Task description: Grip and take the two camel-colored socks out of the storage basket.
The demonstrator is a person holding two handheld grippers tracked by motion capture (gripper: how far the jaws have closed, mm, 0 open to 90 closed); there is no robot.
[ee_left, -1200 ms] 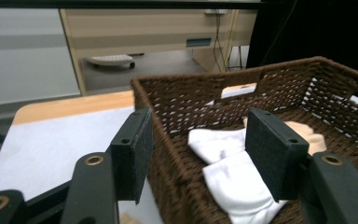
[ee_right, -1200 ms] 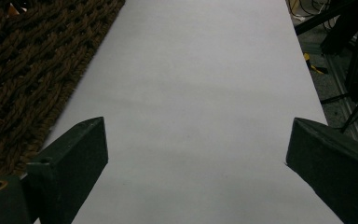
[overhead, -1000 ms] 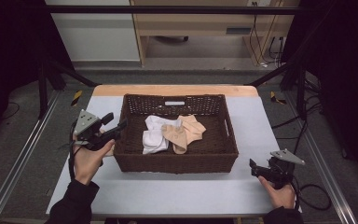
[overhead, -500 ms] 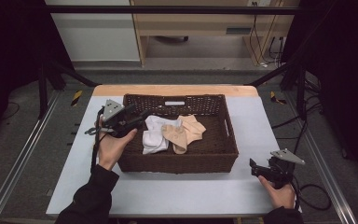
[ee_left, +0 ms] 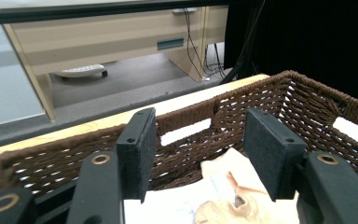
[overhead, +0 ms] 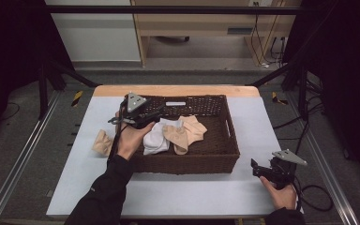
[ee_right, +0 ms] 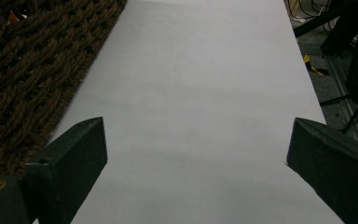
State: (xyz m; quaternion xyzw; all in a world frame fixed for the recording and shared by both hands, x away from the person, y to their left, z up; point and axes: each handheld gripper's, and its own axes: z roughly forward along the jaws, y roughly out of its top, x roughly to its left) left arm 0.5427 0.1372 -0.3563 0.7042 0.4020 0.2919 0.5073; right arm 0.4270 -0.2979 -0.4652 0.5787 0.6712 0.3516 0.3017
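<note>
A brown woven basket (overhead: 187, 161) stands mid-table. Inside lie white socks (overhead: 155, 138) and tan socks (overhead: 187, 131). One more tan sock (overhead: 102, 142) lies on the table left of the basket. My left gripper (overhead: 157, 112) hovers over the basket's left part, open and holding nothing. Between its jaws (ee_left: 200, 154) I see the basket's far wall (ee_left: 261, 98), with a white sock (ee_left: 168, 205) and a tan sock (ee_left: 242, 205) below. My right gripper (overhead: 255, 168) rests open near the table's front right corner. In its own view the right gripper (ee_right: 196, 149) is above bare table beside the basket wall (ee_right: 32, 70).
The table top (overhead: 192, 192) is pale grey with a wooden strip along its far edge. Metal rails run along both sides on the floor. A wooden cabinet (overhead: 206, 23) stands beyond the table. Dark stands and cables sit at the right.
My left gripper has moved right, from beside the basket's left wall to above its inside. A tan sock now shows on the table where the hand was. The right gripper stayed put.
</note>
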